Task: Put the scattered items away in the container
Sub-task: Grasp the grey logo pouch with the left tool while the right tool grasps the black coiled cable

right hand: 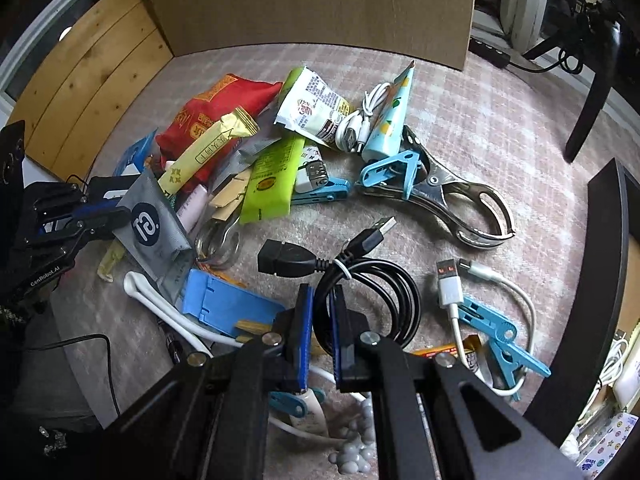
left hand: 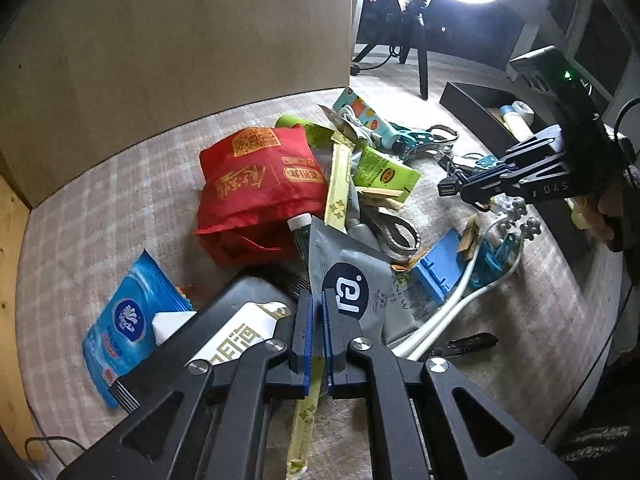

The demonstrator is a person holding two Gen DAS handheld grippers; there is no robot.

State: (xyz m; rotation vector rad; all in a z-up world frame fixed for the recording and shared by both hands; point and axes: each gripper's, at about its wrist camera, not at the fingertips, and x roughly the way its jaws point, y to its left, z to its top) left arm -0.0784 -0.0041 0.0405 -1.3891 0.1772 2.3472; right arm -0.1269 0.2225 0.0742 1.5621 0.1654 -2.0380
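tilting steeply down, right gripper jaws pinch the black cable; left gripper jaws closed.

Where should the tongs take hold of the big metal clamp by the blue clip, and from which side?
Grip the metal clamp across one of its looped handle arms at the end nearest the dark container, coming straight down from above. It lies flat on the cloth, that end is bare, while its jaw end is crowded by the blue clip.
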